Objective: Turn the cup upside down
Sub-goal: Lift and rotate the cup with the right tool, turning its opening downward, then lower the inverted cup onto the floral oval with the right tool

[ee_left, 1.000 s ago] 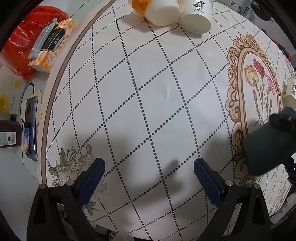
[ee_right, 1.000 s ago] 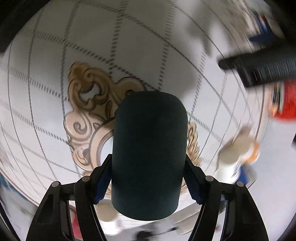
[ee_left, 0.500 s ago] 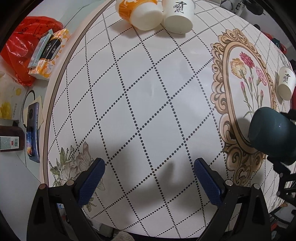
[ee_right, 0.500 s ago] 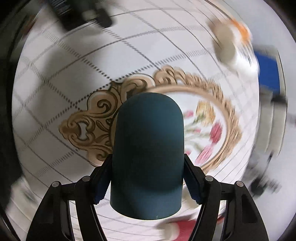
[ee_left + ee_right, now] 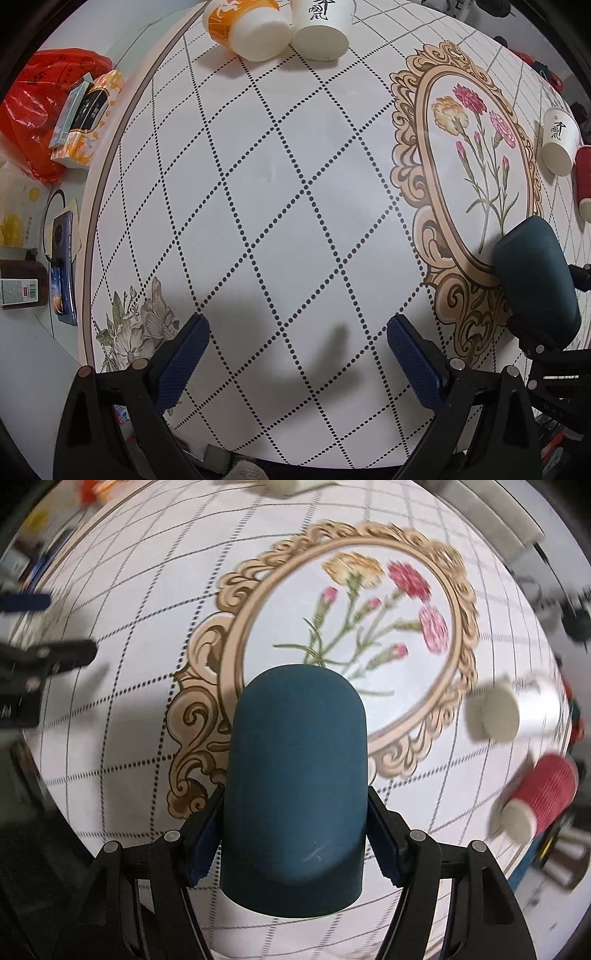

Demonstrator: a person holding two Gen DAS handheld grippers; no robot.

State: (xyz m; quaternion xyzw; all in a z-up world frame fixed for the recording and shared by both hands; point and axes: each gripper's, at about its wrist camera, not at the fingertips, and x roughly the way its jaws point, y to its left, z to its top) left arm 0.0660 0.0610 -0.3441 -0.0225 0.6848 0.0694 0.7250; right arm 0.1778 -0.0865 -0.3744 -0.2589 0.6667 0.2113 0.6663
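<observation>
The dark teal cup point(image 5: 295, 797) sits clamped between the two blue pads of my right gripper point(image 5: 295, 834), one pad pressed against each side of its wall. Its closed, rounded end points away from my wrist camera, out over the table point(image 5: 147, 572), and the end nearest me shows only a smooth dark edge. I cannot tell whether the cup touches the tabletop or hangs just above it. Beyond it lies the gold scrolled frame point(image 5: 469, 602) printed on the cloth, with pink, red and yellow carnations inside; the cup covers the frame's near edge.

From my left wrist camera the same cup point(image 5: 535, 273) shows at the far right, tilted, with the dark body of my right gripper point(image 5: 532, 334) below it. My left gripper point(image 5: 295, 354) is spread wide with nothing between its blue pads point(image 5: 181, 362), over the dotted diamond pattern.

At the table's far edge an orange and white cup point(image 5: 247, 29) and a white paper cup point(image 5: 319, 31) with black characters lie on their sides, touching. Another white paper cup point(image 5: 559, 146) lies beside a red cup point(image 5: 583, 177) at the right. Off the table to the left are a red plastic bag point(image 5: 33, 107), a tissue pack point(image 5: 90, 118) and a phone point(image 5: 62, 269).
</observation>
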